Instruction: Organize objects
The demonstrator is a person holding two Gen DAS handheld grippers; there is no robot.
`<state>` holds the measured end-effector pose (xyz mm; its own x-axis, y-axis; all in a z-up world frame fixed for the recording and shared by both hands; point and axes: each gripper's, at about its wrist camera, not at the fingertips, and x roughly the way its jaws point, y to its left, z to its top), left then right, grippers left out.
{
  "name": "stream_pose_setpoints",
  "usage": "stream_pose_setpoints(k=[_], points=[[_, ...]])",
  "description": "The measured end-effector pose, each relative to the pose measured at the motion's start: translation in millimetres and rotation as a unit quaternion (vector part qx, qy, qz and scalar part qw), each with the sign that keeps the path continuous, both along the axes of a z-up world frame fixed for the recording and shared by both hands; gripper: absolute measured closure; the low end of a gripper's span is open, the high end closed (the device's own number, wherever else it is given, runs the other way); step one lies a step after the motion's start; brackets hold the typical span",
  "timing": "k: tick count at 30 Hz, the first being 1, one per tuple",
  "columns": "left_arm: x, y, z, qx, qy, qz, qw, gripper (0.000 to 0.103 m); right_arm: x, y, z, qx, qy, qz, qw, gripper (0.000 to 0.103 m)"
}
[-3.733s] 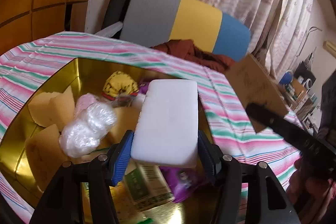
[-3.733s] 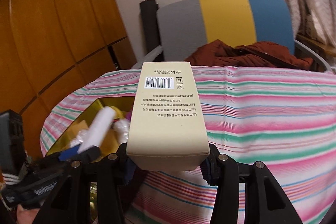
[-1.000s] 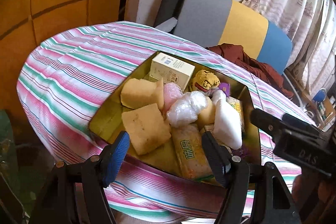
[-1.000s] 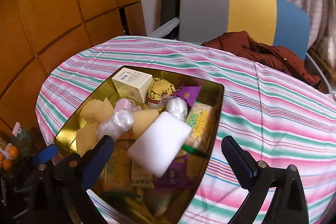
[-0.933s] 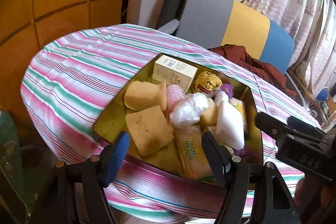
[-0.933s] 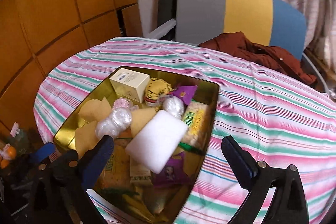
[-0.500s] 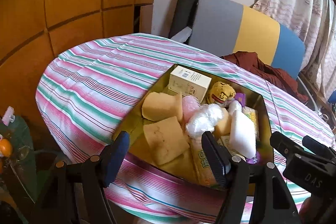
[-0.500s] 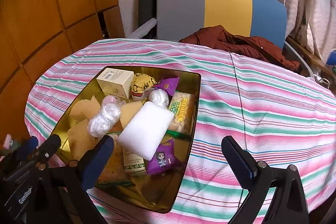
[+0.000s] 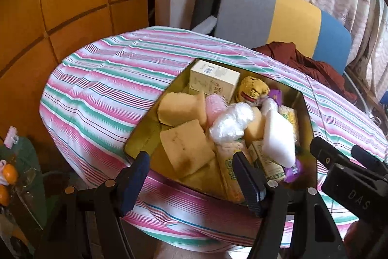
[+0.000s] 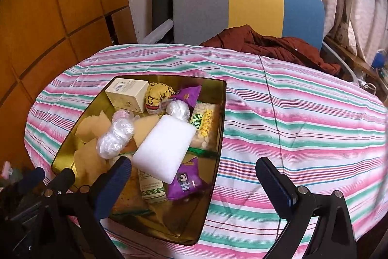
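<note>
A gold tin sat on a striped tablecloth, packed with items. Inside it, a white foam block lay on top near the middle, and a cream box filled the far corner. Above the tin's near edge, the left gripper and right gripper both stood wide apart, holding nothing.

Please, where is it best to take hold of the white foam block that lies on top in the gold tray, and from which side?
Probably across its two long edges, from above. The white foam block lies tilted on top of the other things in the gold tray, so its broad face and long sides are exposed. The right hand-held gripper is open and likely wide enough for its short width.
</note>
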<state>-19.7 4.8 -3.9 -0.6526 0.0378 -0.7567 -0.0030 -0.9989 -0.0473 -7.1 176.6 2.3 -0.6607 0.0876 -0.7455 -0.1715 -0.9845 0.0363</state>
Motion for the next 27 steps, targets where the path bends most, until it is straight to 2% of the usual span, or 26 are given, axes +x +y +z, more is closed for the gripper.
stream_pose_setpoints(k=[4, 8, 12, 16, 27], points=[[2.6, 0.4, 4.6, -0.030, 0.014, 0.015, 0.9993, 0.031, 1.3, -3.3, 1.6, 0.013, 0.006, -0.001, 1.000, 0.000], [3.1, -0.5, 6.5, -0.040, 0.017, 0.020, 0.9989, 0.031, 1.8, -3.3, 0.7, 0.018, 0.006, -0.004, 1.000, 0.000], [3.7, -1.5, 7.6, -0.044, 0.020, 0.024, 0.9986, 0.033, 1.7, -2.0, -1.2, 0.027, 0.004, -0.012, 1.000, 0.000], [5.6, -1.1, 9.9, -0.048, 0.027, 0.027, 0.9981, 0.040, 1.0, -0.3, -2.4, 0.031, 0.002, -0.016, 0.999, 0.000], [4.1, -0.7, 4.8, -0.040, 0.017, 0.024, 0.9988, 0.044, -0.2, -0.6, -6.3, 0.031, -0.003, -0.013, 0.999, 0.000]])
